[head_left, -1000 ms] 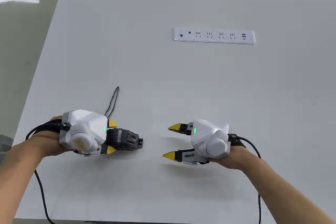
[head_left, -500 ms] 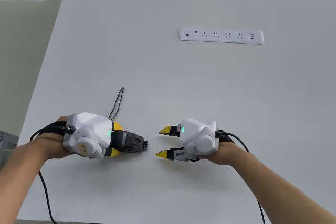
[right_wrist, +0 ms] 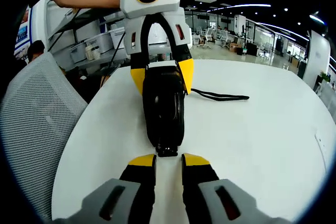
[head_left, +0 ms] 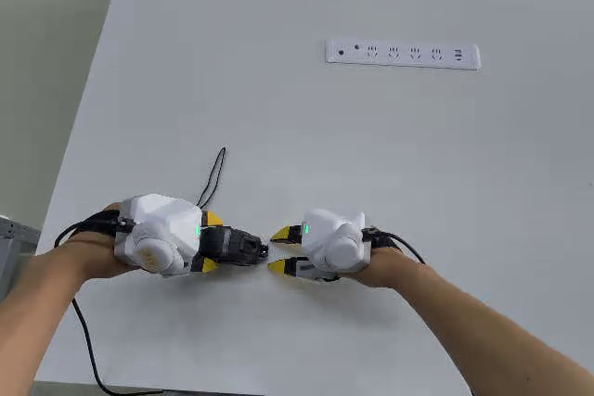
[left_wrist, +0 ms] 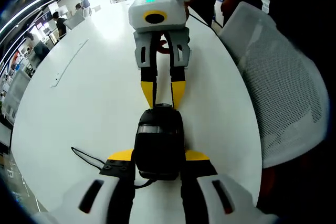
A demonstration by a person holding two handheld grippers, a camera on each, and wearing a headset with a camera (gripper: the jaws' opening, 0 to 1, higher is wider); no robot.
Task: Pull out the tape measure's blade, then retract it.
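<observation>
Two grippers meet nose to nose near the front of the white table [head_left: 278,90]. The left gripper [head_left: 210,242] is clamped on the black tape measure [head_left: 237,246], gripping the case by its sides. The right gripper [head_left: 278,250] holds nothing; its jaws stand slightly apart, their yellow tips right at the case's front end. The tape's black strap [head_left: 215,173] trails across the table beside the left gripper. A white power strip [head_left: 403,53] lies well apart, farther back.

tape measure [head_left: 238,246] between left claw [head_left: 210,242] and right claw [head_left: 277,250]; power strip [head_left: 403,53] well behind
</observation>
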